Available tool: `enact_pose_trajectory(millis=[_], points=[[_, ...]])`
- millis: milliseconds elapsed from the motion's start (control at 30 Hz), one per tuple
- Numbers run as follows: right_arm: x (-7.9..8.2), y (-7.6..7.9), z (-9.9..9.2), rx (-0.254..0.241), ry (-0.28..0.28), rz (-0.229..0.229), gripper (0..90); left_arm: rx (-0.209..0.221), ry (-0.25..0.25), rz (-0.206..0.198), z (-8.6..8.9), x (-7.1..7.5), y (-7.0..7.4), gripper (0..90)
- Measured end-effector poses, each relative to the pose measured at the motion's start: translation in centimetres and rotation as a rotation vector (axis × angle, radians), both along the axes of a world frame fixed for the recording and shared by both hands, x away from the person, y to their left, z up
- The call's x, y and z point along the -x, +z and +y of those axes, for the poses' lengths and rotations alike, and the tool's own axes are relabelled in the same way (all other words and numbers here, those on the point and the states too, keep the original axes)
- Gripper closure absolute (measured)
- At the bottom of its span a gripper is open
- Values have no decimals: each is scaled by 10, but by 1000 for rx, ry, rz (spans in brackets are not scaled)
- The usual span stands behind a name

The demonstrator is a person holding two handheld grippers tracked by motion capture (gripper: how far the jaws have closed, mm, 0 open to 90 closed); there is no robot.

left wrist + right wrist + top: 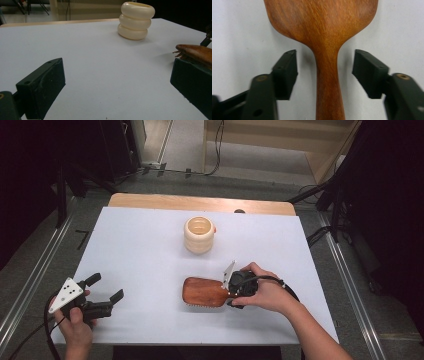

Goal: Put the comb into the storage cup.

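Work in hand: right gripper [324, 72] set to take the reddish-brown wooden hairbrush [204, 291] by its handle
Brush position: lying flat, bristles down, on the white table sheet [150, 250], right of centre and near the person's edge; the head points to the left of the high view, the handle runs under the right hand [265, 292]
Right claw: jaws about half spread, one on each side of the narrow handle neck [328, 75], a clear gap at both pads; nothing gripped yet
Left claw: left gripper [102, 295] held low over the sheet at the near left corner, jaws wide apart and empty, well apart from the brush
Other item: cream ribbed cup of three stacked rings [199, 235] standing upright farther back, well apart from the brush
Risk one: the neck is smooth and tapered; a grip this close to the head could slide along the handle, or let the heavy head droop on lifting
Risk two: the left pad sits nearer the neck than the right; uneven closing may nudge or swivel the brush on the sheet
Risk three: jaws riding low could scrape or catch the sheet
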State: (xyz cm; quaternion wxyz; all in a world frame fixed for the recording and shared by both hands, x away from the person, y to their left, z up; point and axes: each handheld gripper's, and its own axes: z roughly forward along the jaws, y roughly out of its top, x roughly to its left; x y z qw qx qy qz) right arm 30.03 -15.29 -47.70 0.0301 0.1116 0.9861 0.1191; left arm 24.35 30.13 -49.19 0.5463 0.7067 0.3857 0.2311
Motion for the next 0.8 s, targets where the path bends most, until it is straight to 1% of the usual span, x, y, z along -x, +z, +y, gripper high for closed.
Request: enact_pose_trajectory(millis=[67,133,167,200,233,333,367,400,433,500,567,600,667,700,733,767,800], points=[[0,0,1,-3,-6,15,470,1,-1,-1,0,0,0,0],[-2,-1,2,-11,3,20,510,2,-1,-1,0,0,0,0],[-2,-1,2,-11,3,20,510,2,-1,-1,0,0,0,0],[-3,-2,4,-4,-2,33,565,0,-1,-1,0,0,0,0],[-3,-3,4,11,-2,35,572,0,-1,-1,0,0,0,0],[-4,-3,4,5,-15,31,613,2,-2,0,0,0,0,0],[-5,-3,4,2,-10,29,641,0,-2,0,0,0,0,0],[-5,-3,4,2,-10,29,641,0,-2,0,0,0,0,0],[-4,-4,4,-3,-18,30,664,-2,-1,1,0,0,0,0],[-3,-3,4,-1,-19,35,686,-2,-2,1,0,0,0,0],[-3,-3,4,-7,-18,32,688,-1,-3,1,0,0,0,0],[-1,-4,2,-18,-11,18,691,-2,-3,0,0,0,0,0],[1,-4,1,-31,-29,22,694,-4,-1,1,0,0,0,0],[1,-4,1,-31,-29,22,694,-4,-1,1,0,0,0,0],[0,-5,0,-46,-22,12,697,-4,-2,1,0,0,0,0],[1,-4,-1,-43,-39,21,698,-4,-2,1,0,0,0,0],[1,-5,-2,-65,-43,31,699,-2,-3,1,0,0,0,0]])
